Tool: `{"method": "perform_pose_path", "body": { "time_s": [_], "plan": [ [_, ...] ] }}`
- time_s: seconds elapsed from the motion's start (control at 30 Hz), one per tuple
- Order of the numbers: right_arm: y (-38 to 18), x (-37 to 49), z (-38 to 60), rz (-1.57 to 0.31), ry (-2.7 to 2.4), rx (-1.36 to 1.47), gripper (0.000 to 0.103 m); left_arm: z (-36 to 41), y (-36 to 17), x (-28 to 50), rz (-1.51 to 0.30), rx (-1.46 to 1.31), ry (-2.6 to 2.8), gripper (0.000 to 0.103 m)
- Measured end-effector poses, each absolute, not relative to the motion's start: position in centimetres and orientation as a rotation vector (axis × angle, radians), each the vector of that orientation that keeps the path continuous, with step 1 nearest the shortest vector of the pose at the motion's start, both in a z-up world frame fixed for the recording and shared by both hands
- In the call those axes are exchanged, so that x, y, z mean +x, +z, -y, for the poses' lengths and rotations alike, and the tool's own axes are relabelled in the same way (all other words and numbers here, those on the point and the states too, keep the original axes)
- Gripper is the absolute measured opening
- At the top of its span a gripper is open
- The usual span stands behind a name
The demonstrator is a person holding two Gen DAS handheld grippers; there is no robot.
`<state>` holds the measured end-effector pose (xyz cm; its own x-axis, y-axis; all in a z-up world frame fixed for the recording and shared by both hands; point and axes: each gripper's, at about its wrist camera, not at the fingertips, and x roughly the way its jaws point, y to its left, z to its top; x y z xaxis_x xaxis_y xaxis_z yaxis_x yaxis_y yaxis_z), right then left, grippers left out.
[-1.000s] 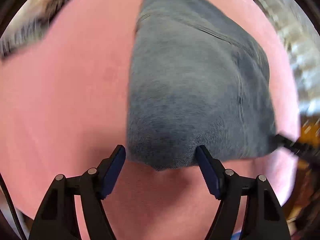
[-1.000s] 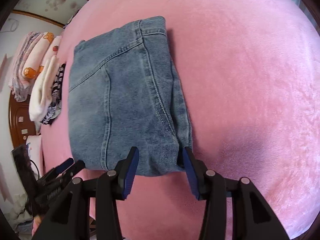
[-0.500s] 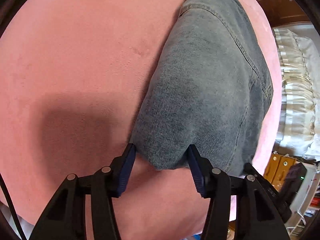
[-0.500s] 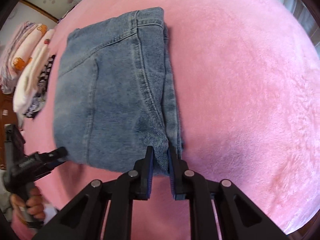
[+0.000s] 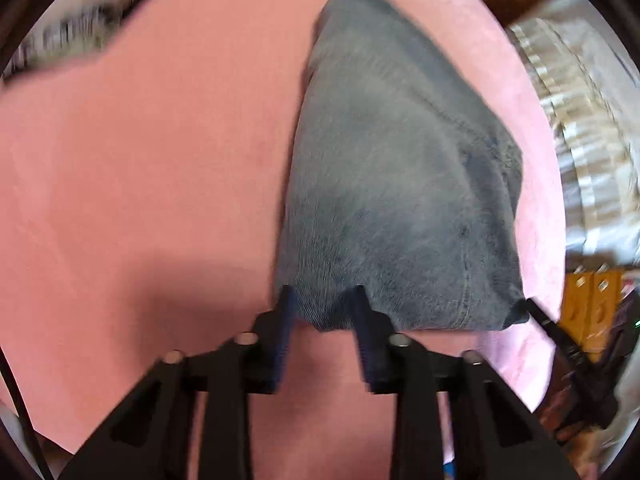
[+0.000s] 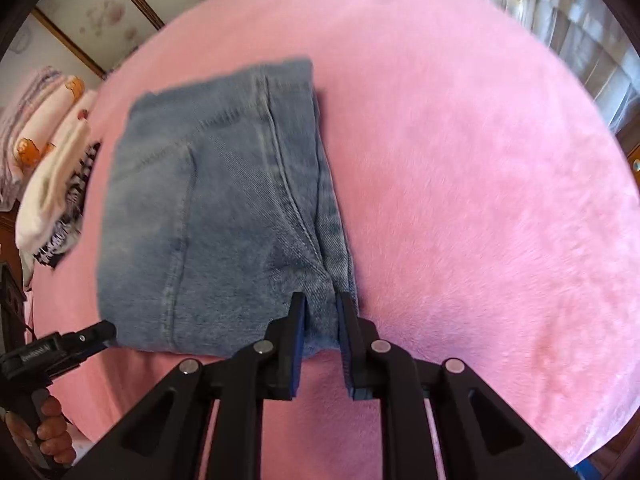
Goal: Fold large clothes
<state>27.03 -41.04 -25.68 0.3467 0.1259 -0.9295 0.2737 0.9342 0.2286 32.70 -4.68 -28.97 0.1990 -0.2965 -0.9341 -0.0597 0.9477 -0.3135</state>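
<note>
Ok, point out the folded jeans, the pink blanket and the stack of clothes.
folded jeans (image 6: pixel 224 216): right wrist view, middle of top panel.
pink blanket (image 6: pixel 480 200): right wrist view, bare patch.
stack of clothes (image 6: pixel 48 168): right wrist view, cream garment.

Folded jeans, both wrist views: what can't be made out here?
- Jeans underside and inner layers: hidden by the top fold, both views.
- Stacked clothes: cut by the right wrist view's left edge; blurred in the left wrist view.
- Pad contact of the left hand-held gripper: motion-blurred.
</note>
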Motion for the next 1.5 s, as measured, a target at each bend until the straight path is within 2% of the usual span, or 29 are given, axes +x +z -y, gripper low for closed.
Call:
{"method": "perform_pose_path", "body": {
  "time_s": [0.17,0.33,0.4,0.5,0.53,0.57,0.87,1.13,1.5],
  "plan": [
    [-20.6,27.5,39.2,-1.011,-0.019,0.325,0.015,7.1,-25.3,35.1,-1.269,-0.202,-0.287,0.02],
    [-20.9,32.2,36.3,-0.916,0.102,0.358,0.014,11.8,-25.4,39.9,-1.195,-0.091,-0.371,0.02],
    [-21.9,35.1,34.9,-0.902,0.149,0.376,0.001,13.1,-26.0,41.9,-1.192,-0.101,-0.382,0.02],
    [-23.7,37.9,33.9,-0.919,0.183,0.365,0.0,14.6,-27.1,44.9,-1.195,-0.144,-0.391,0.02],
    [-24.3,38.7,33.7,-0.929,0.191,0.365,0.0,14.5,-27.4,45.6,-1.194,-0.157,-0.389,0.013],
    [-24.7,39.3,33.6,-0.934,0.203,0.375,0.0,14.5,-27.7,46.2,-1.188,-0.168,-0.385,0.01],
    [-28.4,44.0,32.9,-0.97,0.202,0.4,0.0,14.4,-32.5,51.1,-1.197,-0.223,-0.36,0.007],
    [-28.7,47.2,37.4,-0.966,0.115,0.395,0.0,12.2,-32.4,52.6,-1.109,-0.253,-0.318,0.007],
    [-28.0,44.8,42.8,-0.974,-0.057,0.298,0.0,7.8,-33.0,52.5,-1.058,-0.355,-0.263,0.006]
  ]
}}
